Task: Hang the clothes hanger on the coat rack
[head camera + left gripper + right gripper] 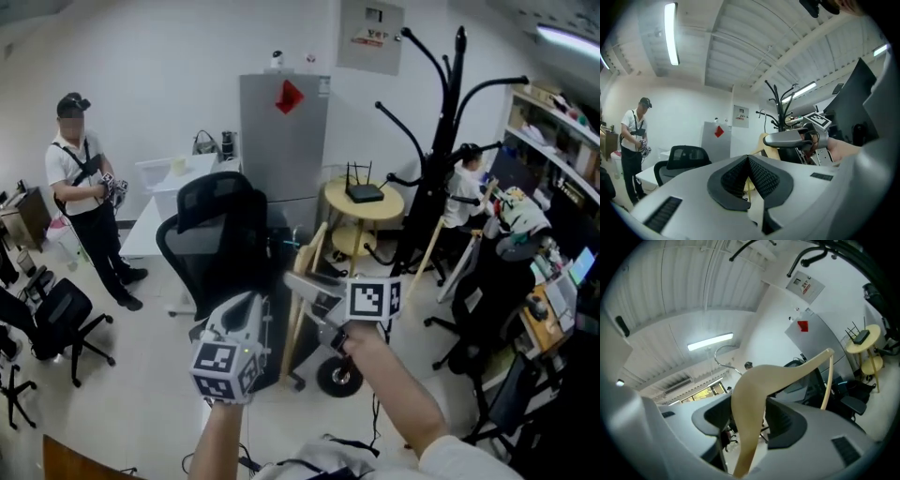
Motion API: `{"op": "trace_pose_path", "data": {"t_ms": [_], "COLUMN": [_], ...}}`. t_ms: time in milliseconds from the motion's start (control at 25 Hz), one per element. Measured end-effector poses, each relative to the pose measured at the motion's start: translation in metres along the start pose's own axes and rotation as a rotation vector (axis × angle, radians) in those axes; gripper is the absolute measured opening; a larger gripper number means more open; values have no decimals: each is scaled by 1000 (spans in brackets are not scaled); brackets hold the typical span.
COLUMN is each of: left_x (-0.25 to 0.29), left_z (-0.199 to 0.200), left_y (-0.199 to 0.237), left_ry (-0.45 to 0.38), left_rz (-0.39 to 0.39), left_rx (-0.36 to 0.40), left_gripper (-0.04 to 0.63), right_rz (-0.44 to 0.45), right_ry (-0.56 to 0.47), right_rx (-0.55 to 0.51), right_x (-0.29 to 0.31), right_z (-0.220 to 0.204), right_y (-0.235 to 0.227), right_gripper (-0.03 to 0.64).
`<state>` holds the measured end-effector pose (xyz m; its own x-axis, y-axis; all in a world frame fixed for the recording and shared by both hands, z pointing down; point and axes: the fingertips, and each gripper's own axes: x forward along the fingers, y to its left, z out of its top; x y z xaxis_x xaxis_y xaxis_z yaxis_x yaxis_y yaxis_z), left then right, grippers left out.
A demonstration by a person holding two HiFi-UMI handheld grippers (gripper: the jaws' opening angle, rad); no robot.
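Left gripper (246, 314): jaws pressed together, the ribbed pads meeting in a closed V in the left gripper view, with nothing between them. It is held roughly level in front of the person and has no part in the hold.

Just to its right, right gripper (302, 281): jaws pinching the clothes hanger (750, 394). In the right gripper view the pale wooden body runs up between the two pads, which press on it from both sides. One shoulder sweeps off to the right and ends in a thin bar turned downward. The wire hook (719, 352) curls above the jaws, free of everything.

Further right and farther back, the coat rack (453, 112): a black pole with upswept curved arms, all of those in view bare. It stands well apart from the hanger. A black office chair (220, 230) and a small round table (364, 202) stand in the floor space ahead of the grippers.

Status, judged: hanger in hand, not yet hung. Reaching the rack is the remaining work.

Risks from here:
- The grip is a single pinch on smooth wood, so the hanger may pivot in the pads. The hook would then tilt and miss the arm.
- The hook is a narrow wire opening and the arm tips turn upward. If it comes in too low it will strike the arm instead of clearing the tip.
- The long shoulder and its hanging bar could catch the chair back or the table edge on the way over.
- If the jaws let go before the hook is seated, the hanger will drop to the floor.
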<state>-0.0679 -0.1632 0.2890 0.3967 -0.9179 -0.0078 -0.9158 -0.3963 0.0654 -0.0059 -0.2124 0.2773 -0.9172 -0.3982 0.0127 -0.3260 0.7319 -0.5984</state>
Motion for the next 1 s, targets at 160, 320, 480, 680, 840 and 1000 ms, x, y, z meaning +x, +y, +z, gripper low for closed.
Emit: {"op": "trace_pose_path", "data": {"t_ms": [160, 320, 480, 680, 840, 1000], "left_x": [23, 39, 49, 58, 64, 70], "left_z": [27, 35, 29, 25, 19, 14], "left_y": [-27, -52, -64, -72, -79, -87], "left_ry": [-37, -47, -40, -28, -11, 3], "left_rz": [-57, -101, -119, -123, -124, -128], "left_rx": [32, 32, 19, 11, 10, 11], "left_gripper": [-6, -6, -6, -6, -6, -6], "right_rz": [3, -8, -27, -68, -103, -153], "right_ry": [-73, -137, -208, -268, -292, -318], "right_rx": [63, 171, 215, 256, 277, 304], "right_x": [-28, -54, -82, -108, -121, -133], "right_z": [58, 94, 125, 152, 163, 174], "right_y": [3, -7, -36, -73, -97, -123], "right_gripper": [249, 249, 249, 249, 250, 249]}}
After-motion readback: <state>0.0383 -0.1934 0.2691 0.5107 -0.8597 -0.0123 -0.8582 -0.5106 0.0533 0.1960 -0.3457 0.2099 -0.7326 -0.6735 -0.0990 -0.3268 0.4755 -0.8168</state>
